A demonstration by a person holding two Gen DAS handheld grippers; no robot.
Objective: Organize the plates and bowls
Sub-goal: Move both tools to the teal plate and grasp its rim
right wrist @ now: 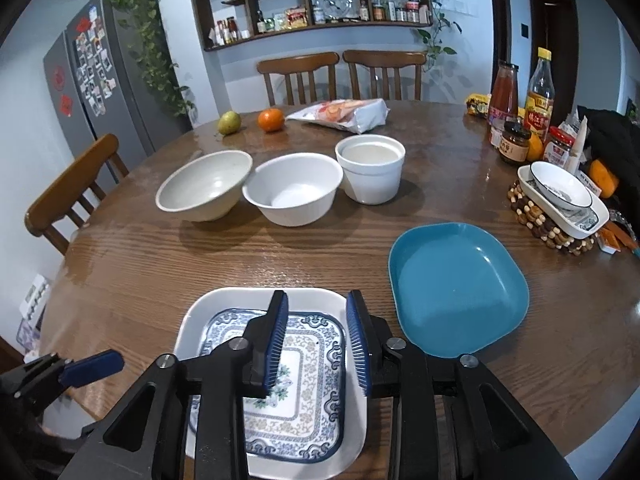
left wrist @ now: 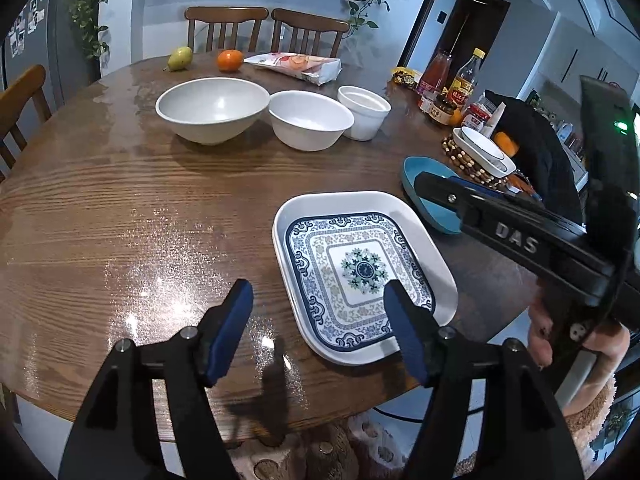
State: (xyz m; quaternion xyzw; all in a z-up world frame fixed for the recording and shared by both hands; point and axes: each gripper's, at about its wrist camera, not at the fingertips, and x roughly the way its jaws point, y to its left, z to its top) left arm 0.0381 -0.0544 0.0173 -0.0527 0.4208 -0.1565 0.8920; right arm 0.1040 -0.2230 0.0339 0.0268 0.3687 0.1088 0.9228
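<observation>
Round wooden table (right wrist: 200, 264), wall shelves (right wrist: 312, 12), both hand-held grippers open, empty.

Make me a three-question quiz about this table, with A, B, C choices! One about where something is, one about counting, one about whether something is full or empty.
1. The orange sits beside:
A the pear
B the blue plate
C the patterned plate

2. White bowls in the row:
A one
B three
C five

3. The blue plate is:
A full
B stacked
C empty

Answers:
1 A, both fruits lie together at the far edge.
2 B, big bowl, middle bowl, straight-sided bowl.
3 C, nothing on it.
</observation>
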